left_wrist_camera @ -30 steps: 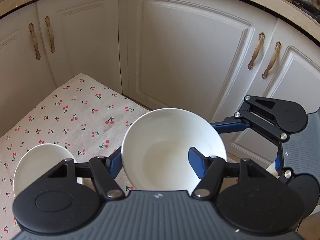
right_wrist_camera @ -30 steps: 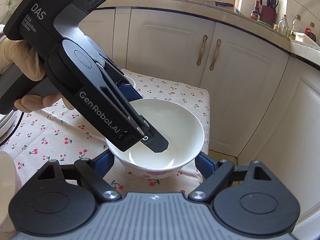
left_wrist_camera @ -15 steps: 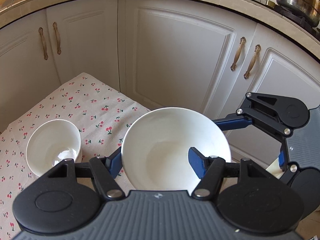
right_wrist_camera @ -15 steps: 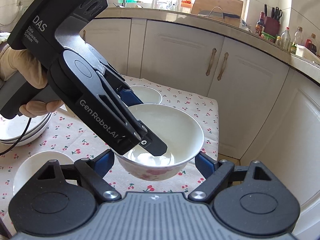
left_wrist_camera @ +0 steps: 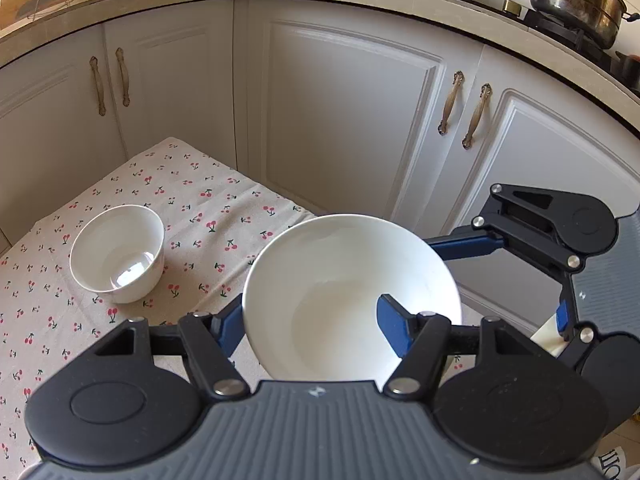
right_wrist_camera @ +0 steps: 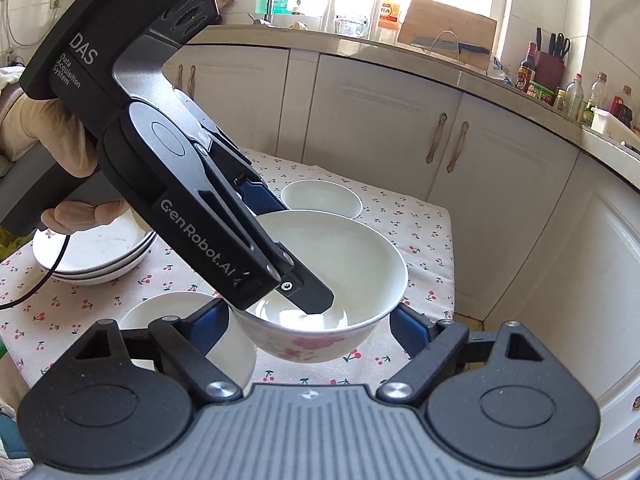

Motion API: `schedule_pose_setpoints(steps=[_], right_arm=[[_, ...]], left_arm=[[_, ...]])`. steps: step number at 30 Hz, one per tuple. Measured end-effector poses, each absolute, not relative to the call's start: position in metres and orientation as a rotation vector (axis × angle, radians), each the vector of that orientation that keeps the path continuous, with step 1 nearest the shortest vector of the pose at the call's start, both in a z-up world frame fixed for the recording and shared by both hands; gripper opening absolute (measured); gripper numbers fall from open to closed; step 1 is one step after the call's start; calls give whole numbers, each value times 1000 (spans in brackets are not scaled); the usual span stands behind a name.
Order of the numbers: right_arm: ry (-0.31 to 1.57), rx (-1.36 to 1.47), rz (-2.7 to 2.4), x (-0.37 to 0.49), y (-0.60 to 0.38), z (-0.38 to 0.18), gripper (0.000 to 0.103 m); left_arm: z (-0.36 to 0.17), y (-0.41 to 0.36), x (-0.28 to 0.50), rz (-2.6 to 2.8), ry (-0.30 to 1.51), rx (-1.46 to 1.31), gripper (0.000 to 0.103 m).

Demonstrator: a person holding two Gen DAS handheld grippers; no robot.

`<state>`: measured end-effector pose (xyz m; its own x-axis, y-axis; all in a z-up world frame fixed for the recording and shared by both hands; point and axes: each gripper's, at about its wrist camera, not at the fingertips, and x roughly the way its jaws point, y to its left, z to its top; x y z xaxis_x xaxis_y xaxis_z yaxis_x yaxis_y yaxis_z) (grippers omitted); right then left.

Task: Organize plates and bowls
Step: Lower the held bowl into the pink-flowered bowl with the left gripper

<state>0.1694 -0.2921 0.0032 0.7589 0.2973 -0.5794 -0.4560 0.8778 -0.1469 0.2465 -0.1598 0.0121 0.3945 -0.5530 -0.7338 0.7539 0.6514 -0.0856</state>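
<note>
Here's the big white bowl (left_wrist_camera: 348,292) up off the counter (left_wrist_camera: 192,208), and the left gripper (left_wrist_camera: 316,320) has it by the rim: one blue finger (left_wrist_camera: 390,330) inside the wall, the other outside, jaws clenched on that near edge. From the right-hand camera the same bowl shows pink blossoms on its underside and hangs clear above the cherry-print cloth. The right gripper (right_wrist_camera: 308,324) sits around it, blue pads on either side of the bowl but standing off from its wall, so those jaws are released, holding nothing. A gloved hand (right_wrist_camera: 48,140) carries the left tool. Beyond the left jaws and off to their left stands a small white bowl (left_wrist_camera: 118,254), upright on the cloth. Seen from the right gripper, a stack of plates (right_wrist_camera: 92,252) rests well left of its jaws, and another white bowl (right_wrist_camera: 188,332) lies just under the left pad.
</note>
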Motion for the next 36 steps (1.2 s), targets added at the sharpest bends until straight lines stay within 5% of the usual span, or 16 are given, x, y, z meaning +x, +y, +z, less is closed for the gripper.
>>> schedule_pose_setpoints(steps=[36], right_arm=[[678, -216, 499, 139, -252, -39, 91]], left_arm=[[-17, -111, 201, -788, 865, 248, 67]])
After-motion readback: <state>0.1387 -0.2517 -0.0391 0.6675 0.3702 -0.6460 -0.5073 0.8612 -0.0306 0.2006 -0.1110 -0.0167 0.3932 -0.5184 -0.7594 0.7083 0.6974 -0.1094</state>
